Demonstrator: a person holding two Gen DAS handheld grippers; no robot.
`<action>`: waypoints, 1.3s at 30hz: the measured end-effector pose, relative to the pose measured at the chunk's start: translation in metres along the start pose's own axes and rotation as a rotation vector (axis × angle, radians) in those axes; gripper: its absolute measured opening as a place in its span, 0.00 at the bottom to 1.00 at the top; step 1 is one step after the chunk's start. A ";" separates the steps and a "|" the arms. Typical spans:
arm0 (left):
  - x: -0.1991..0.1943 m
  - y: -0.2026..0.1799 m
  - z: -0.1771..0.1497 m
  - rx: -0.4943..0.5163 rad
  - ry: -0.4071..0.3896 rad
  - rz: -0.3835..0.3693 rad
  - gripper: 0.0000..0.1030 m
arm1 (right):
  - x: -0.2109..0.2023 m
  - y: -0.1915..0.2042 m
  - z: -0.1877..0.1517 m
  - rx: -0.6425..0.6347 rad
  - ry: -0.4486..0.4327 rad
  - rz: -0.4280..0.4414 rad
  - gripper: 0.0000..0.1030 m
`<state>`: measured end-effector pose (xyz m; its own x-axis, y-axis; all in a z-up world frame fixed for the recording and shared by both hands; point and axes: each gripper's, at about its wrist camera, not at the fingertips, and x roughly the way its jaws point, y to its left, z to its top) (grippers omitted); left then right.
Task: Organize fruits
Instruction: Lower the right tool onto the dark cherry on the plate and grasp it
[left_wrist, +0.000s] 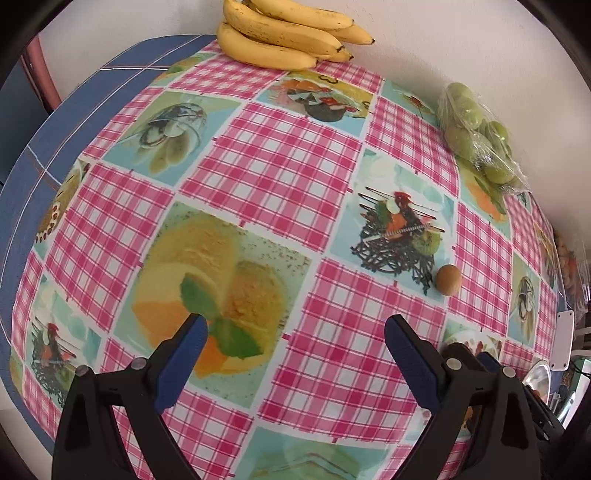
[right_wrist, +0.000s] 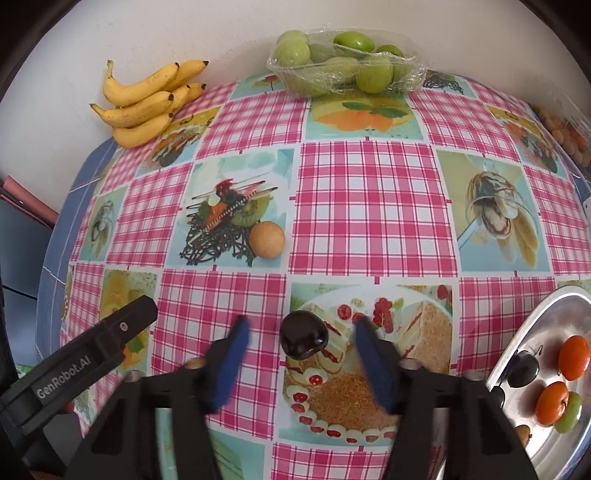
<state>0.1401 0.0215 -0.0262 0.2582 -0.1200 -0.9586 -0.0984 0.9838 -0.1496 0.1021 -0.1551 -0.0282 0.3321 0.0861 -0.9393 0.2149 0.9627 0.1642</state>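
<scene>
Two grippers: my left gripper (left_wrist: 295, 332) is hanging released; my right gripper (right_wrist: 301, 334) is straddling one dark plum (right_wrist: 303, 334), pads apart; only its view is showing one metal tray (right_wrist: 532, 339).

One piece of writing can be read: the brand "GenRobot.AI", printed in pale letters along the black body of the left gripper (right_wrist: 88, 363), which is seen at the lower left of the right wrist view. The lettering is set at a slant, following the tilt of that body. No other text, number or sign can be made out in either view; nothing legible is borne by the printed cloth (right_wrist: 373, 199) or by the clear fruit pack (right_wrist: 347, 64).
</scene>
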 end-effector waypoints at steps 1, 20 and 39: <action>0.000 -0.001 0.000 0.001 0.001 -0.003 0.94 | 0.001 -0.001 0.000 0.001 0.002 0.004 0.47; 0.003 -0.002 0.000 -0.045 0.028 -0.050 0.94 | 0.002 -0.006 0.000 0.023 0.015 0.029 0.31; 0.014 -0.056 0.018 0.003 0.011 -0.232 0.78 | -0.018 -0.050 0.018 0.124 -0.051 -0.004 0.31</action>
<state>0.1668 -0.0331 -0.0266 0.2627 -0.3444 -0.9013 -0.0349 0.9301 -0.3656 0.1020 -0.2098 -0.0145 0.3771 0.0662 -0.9238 0.3273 0.9235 0.1998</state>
